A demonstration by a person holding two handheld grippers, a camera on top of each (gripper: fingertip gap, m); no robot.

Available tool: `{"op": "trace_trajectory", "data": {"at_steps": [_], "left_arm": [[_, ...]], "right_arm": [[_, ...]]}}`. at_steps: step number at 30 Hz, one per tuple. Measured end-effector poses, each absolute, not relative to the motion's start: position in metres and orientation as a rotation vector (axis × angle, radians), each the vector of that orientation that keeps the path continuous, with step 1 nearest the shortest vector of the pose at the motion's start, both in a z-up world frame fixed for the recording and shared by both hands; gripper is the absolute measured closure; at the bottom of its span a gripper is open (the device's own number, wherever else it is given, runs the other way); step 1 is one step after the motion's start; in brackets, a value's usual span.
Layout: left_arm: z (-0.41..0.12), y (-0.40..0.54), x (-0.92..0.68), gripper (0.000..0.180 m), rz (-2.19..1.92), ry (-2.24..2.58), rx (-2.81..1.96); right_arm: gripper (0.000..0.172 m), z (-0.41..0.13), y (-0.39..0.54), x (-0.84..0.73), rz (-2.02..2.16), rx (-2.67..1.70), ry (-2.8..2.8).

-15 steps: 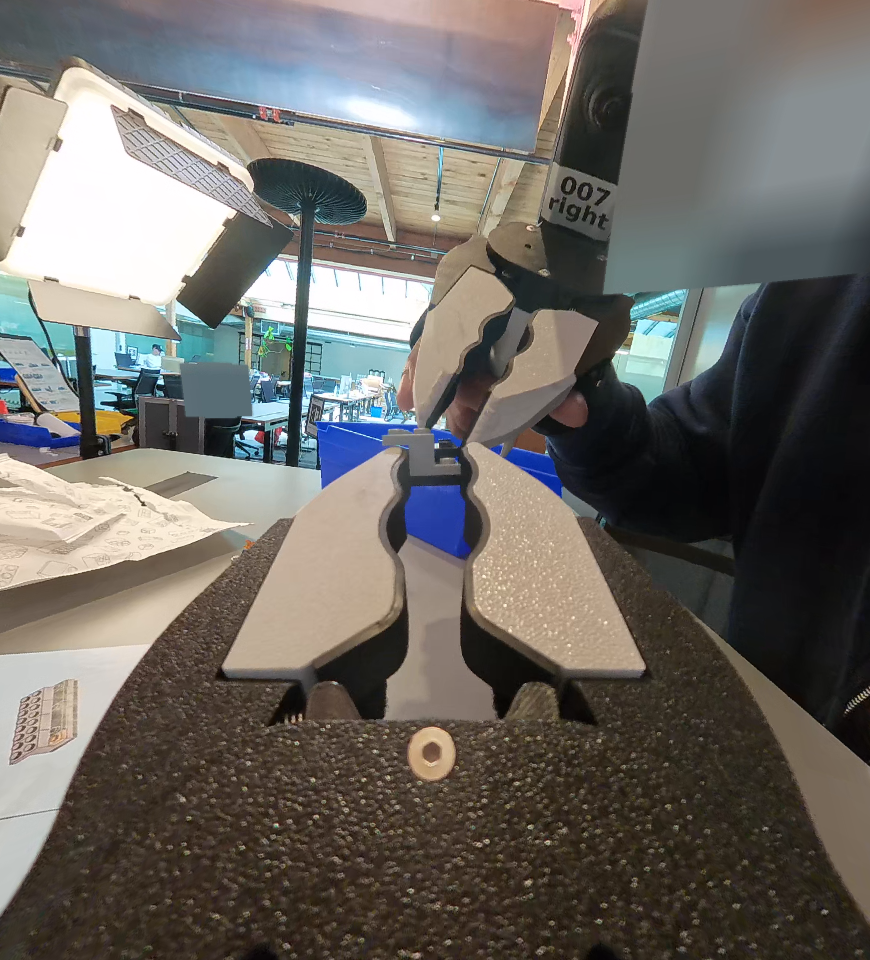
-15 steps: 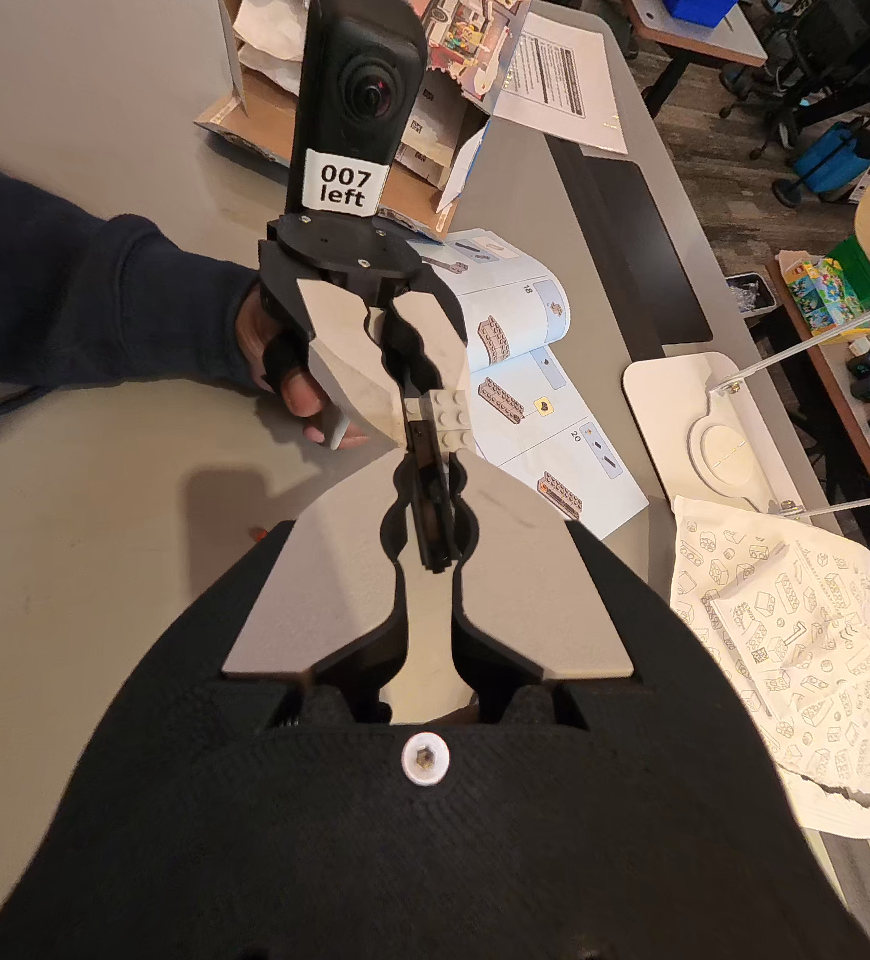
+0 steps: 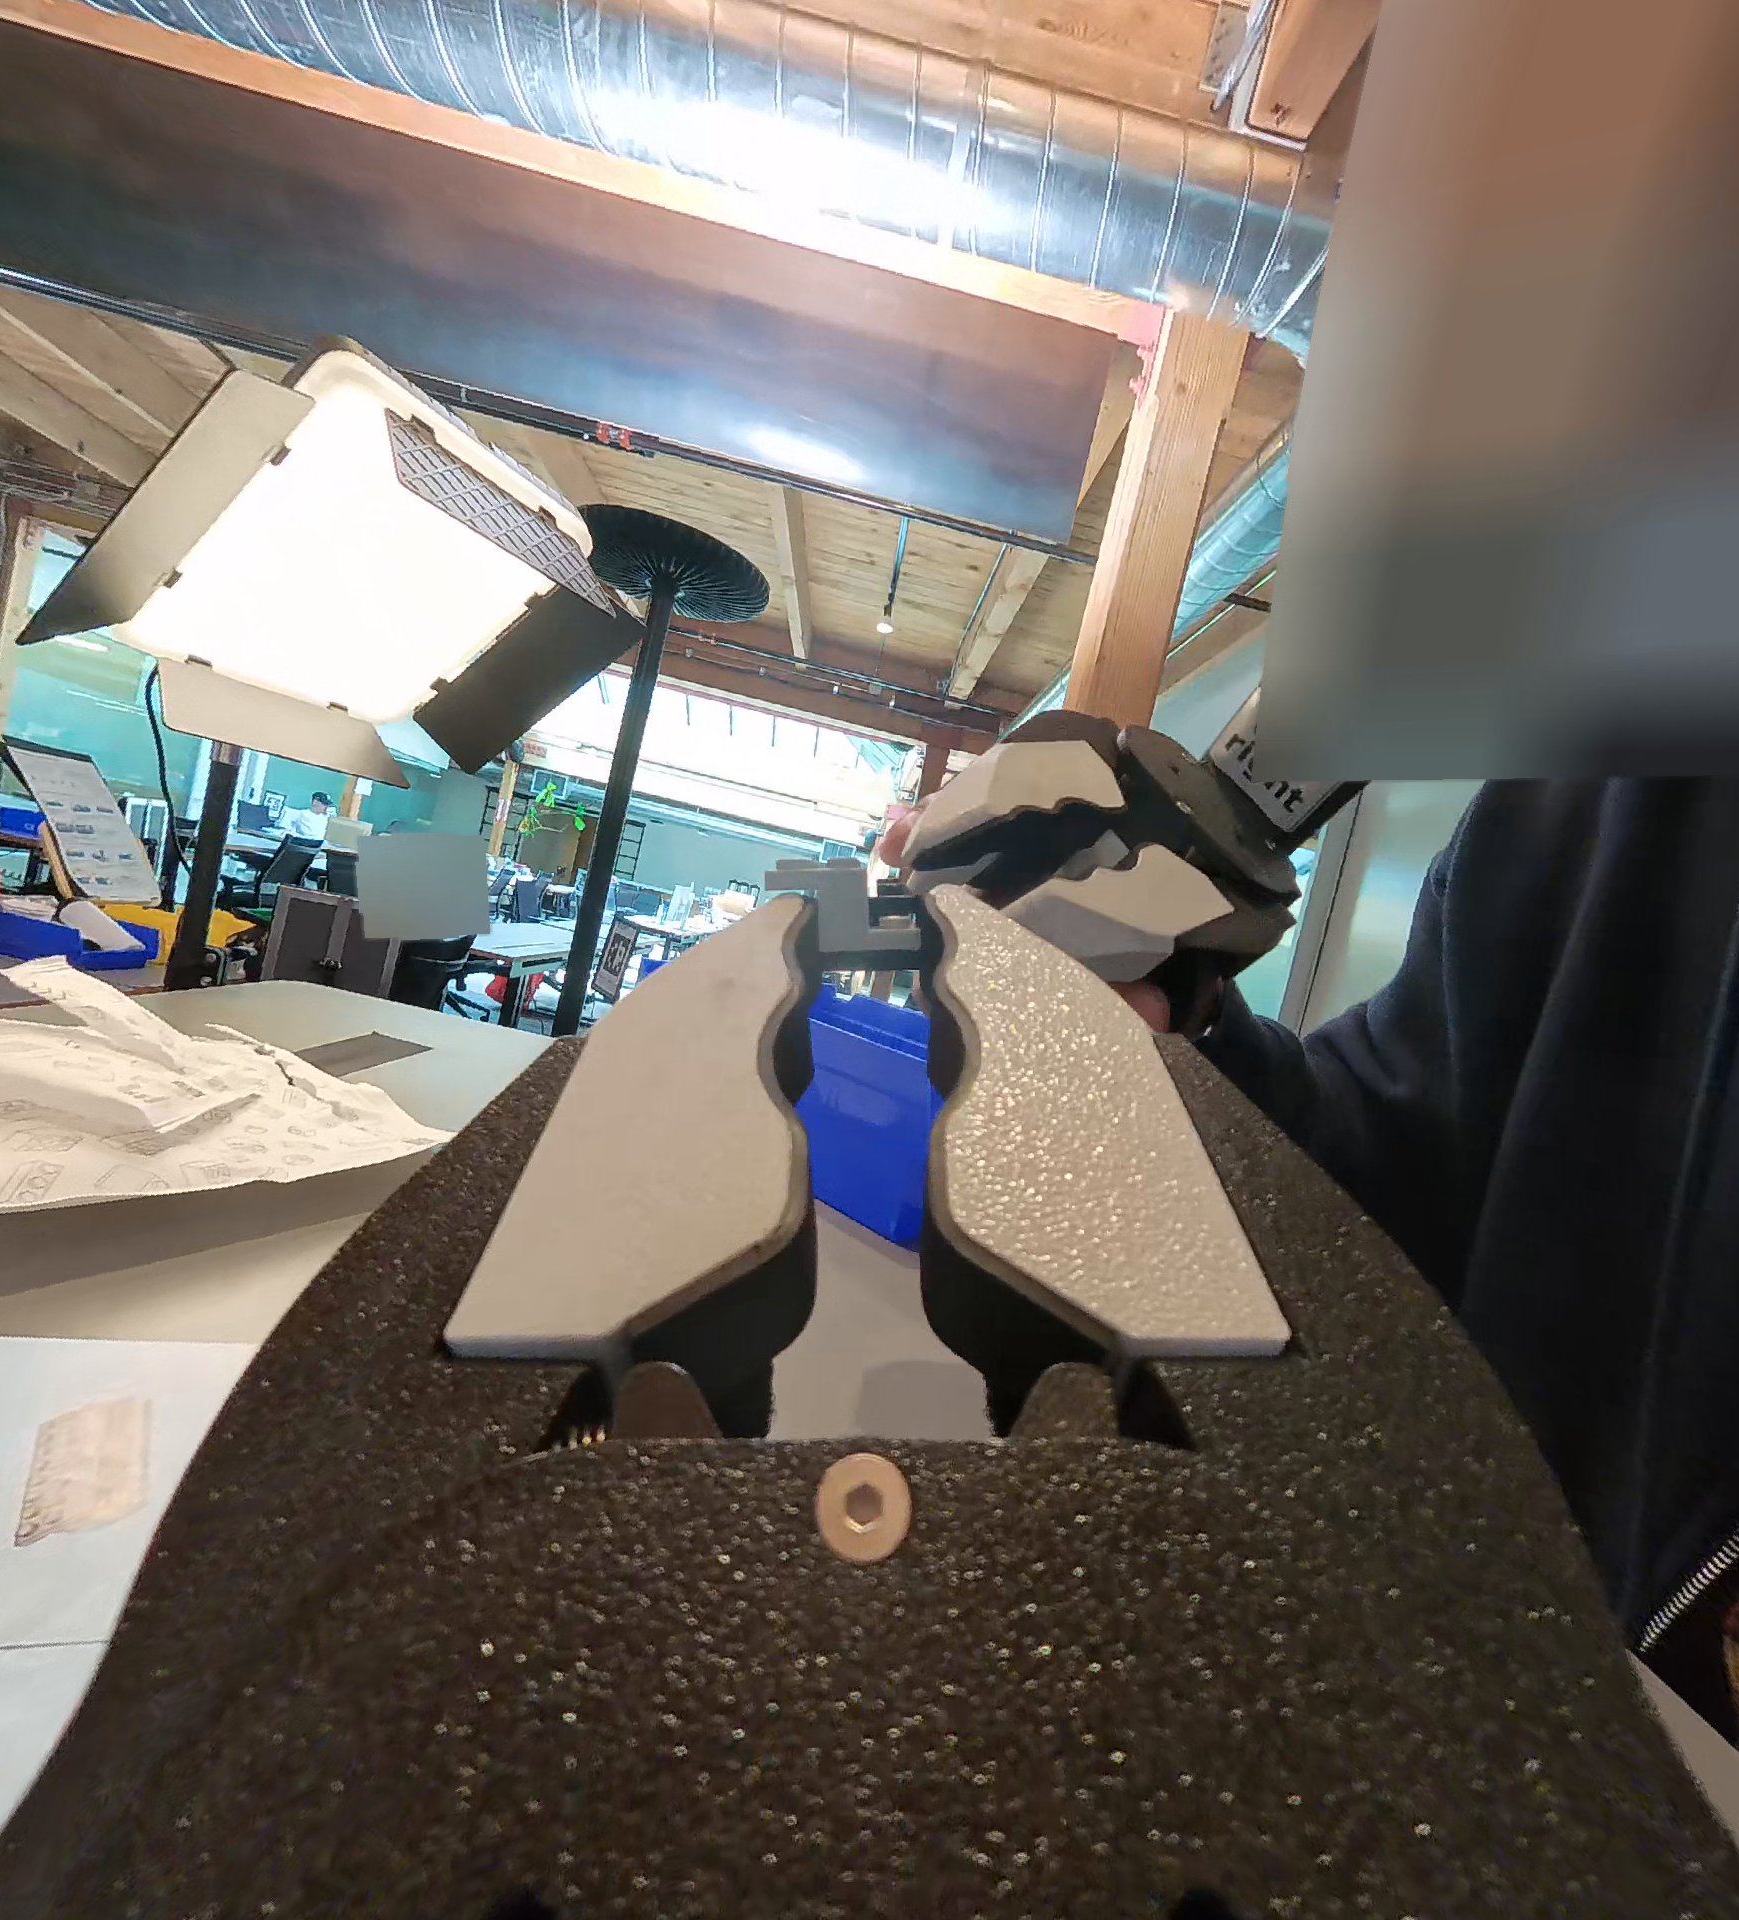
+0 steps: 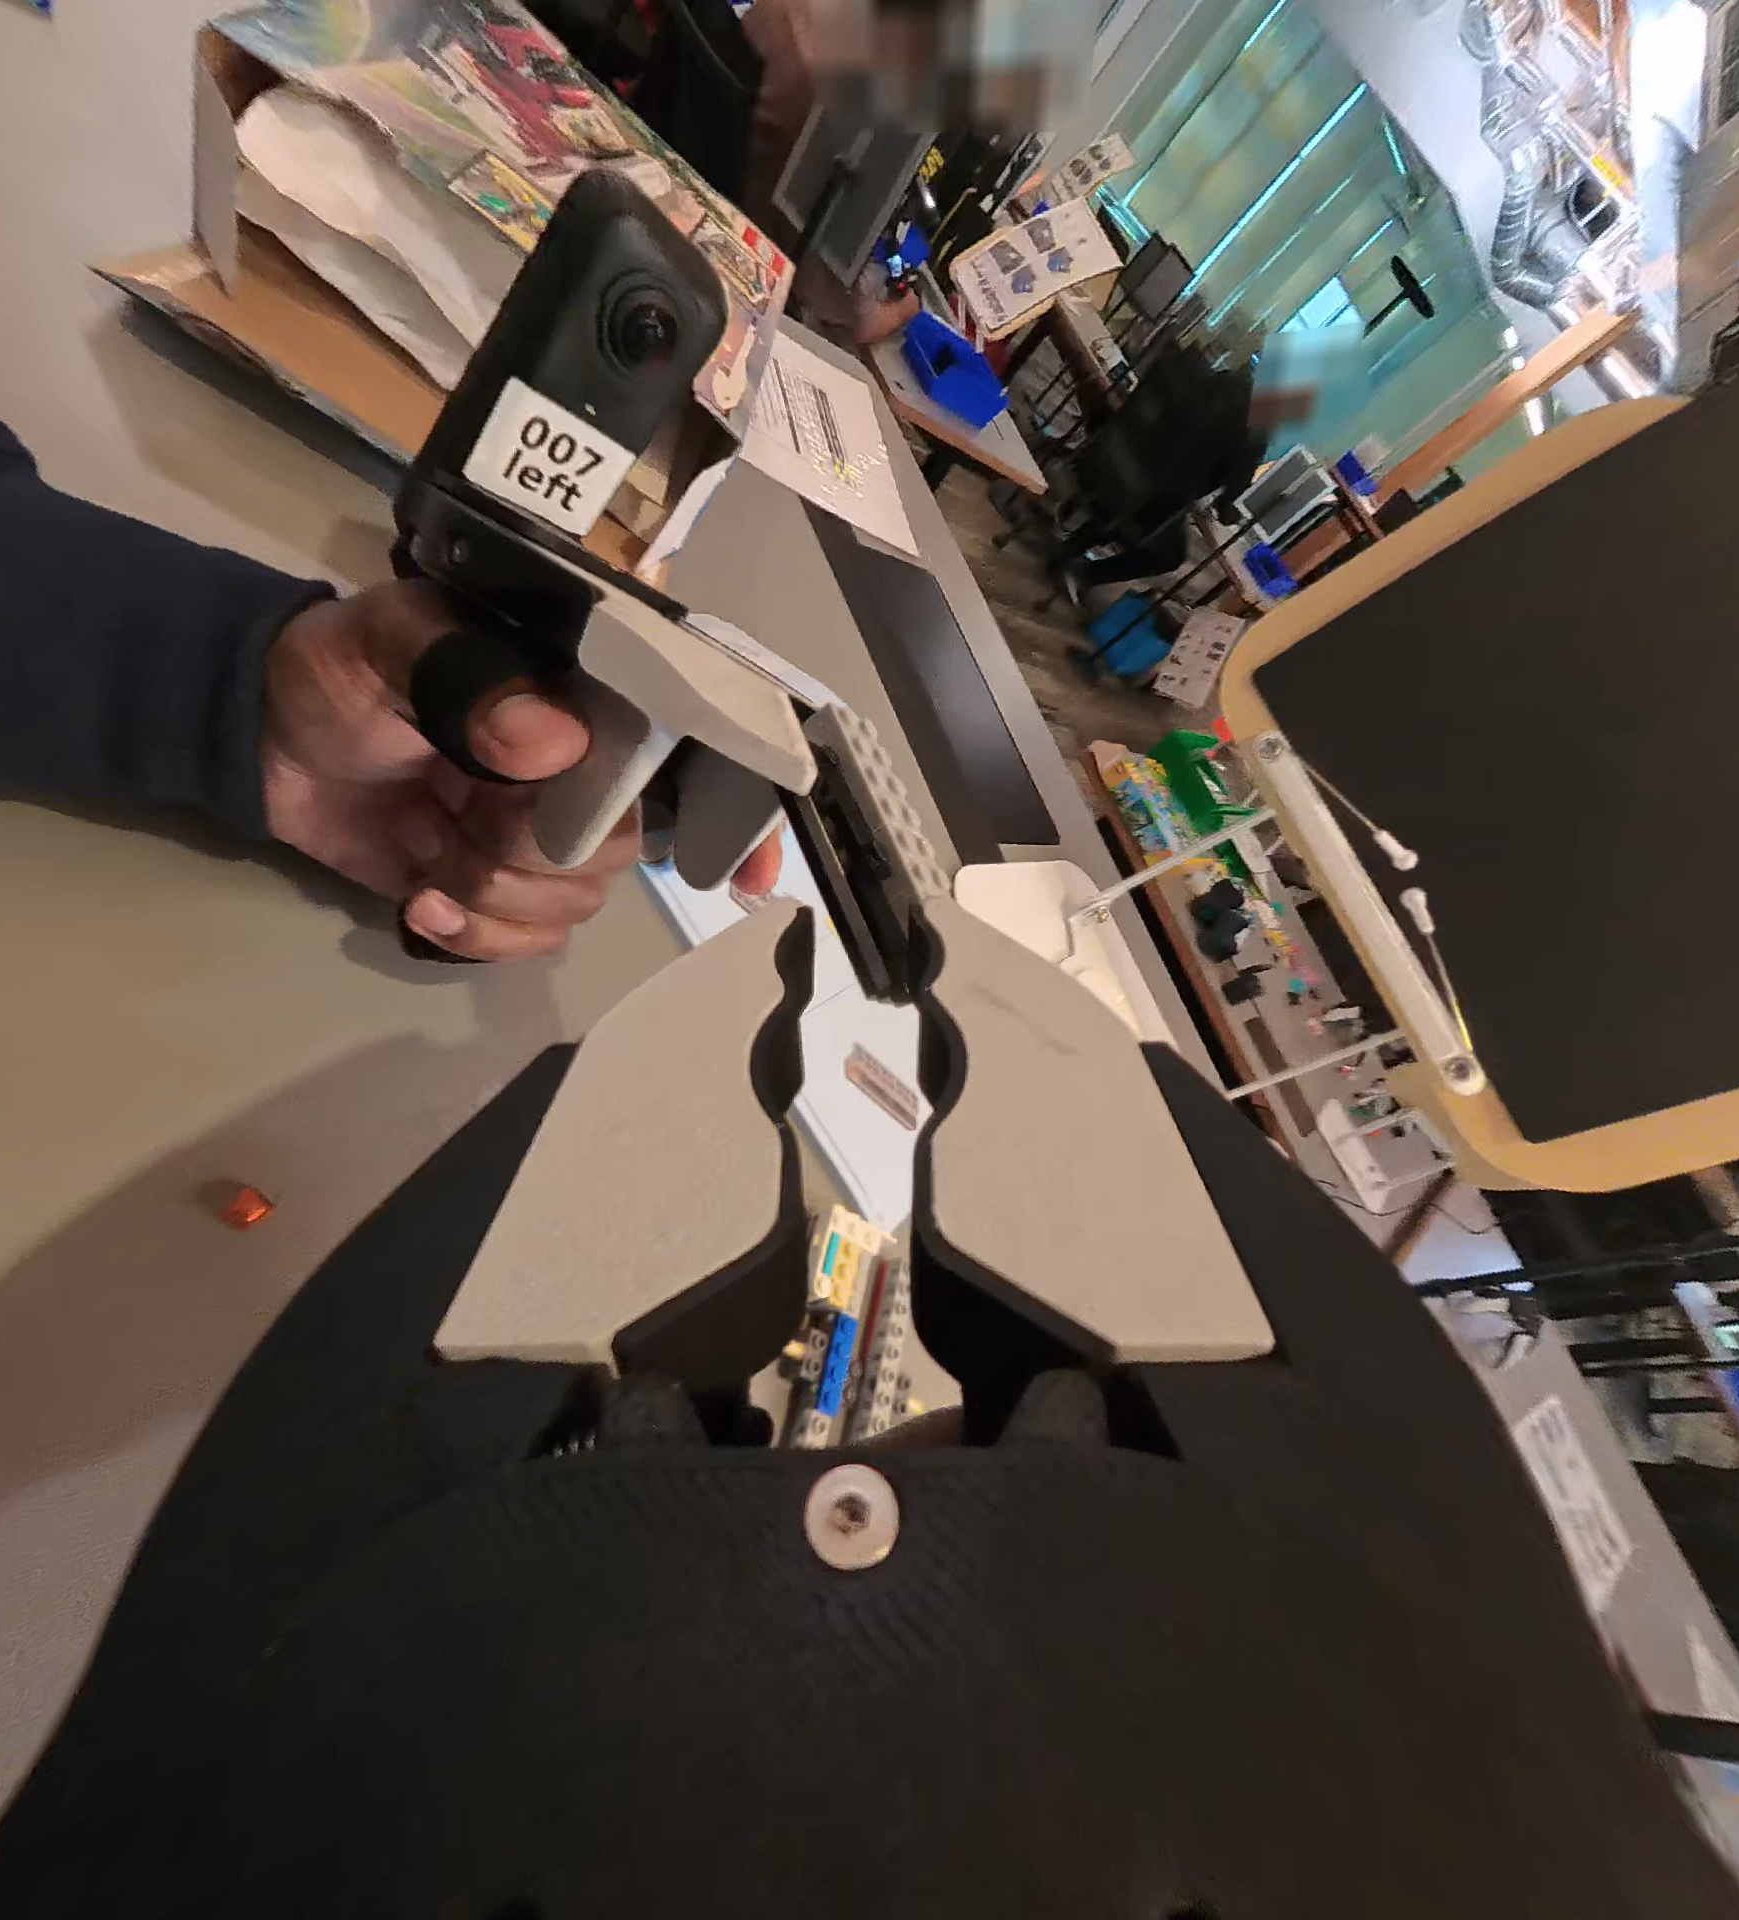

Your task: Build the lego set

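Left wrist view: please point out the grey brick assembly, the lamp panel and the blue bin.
grey brick assembly (image 3: 837,914): left wrist view, its grey block.
lamp panel (image 3: 325,551): left wrist view, its lit face.
blue bin (image 3: 860,1101): left wrist view, its front wall.

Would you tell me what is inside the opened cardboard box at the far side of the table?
Crumpled white paper fills the opened cardboard box. Anything beneath the paper is covered, and the left gripper hides the box's near corner.

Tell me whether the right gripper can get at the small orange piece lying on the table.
Probably yes: the orange piece lies alone on bare table, and the right gripper is open, though the grey-and-black brick assembly reaches between its fingers.
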State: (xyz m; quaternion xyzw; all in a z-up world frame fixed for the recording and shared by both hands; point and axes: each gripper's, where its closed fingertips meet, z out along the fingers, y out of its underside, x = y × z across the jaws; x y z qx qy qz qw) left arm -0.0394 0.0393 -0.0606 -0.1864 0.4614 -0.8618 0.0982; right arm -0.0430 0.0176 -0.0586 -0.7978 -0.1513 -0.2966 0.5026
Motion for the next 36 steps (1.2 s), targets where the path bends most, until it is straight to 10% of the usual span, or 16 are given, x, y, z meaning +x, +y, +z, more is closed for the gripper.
{"op": "trace_trajectory", "data": {"at_steps": [36], "left_arm": [[-0.066, 0.033, -0.033, 0.163, -2.388, 1.419, -0.577]], "right_arm": [[0.146, -0.071, 0.034, -0.037, -1.298, -1.758, -0.666]]}}
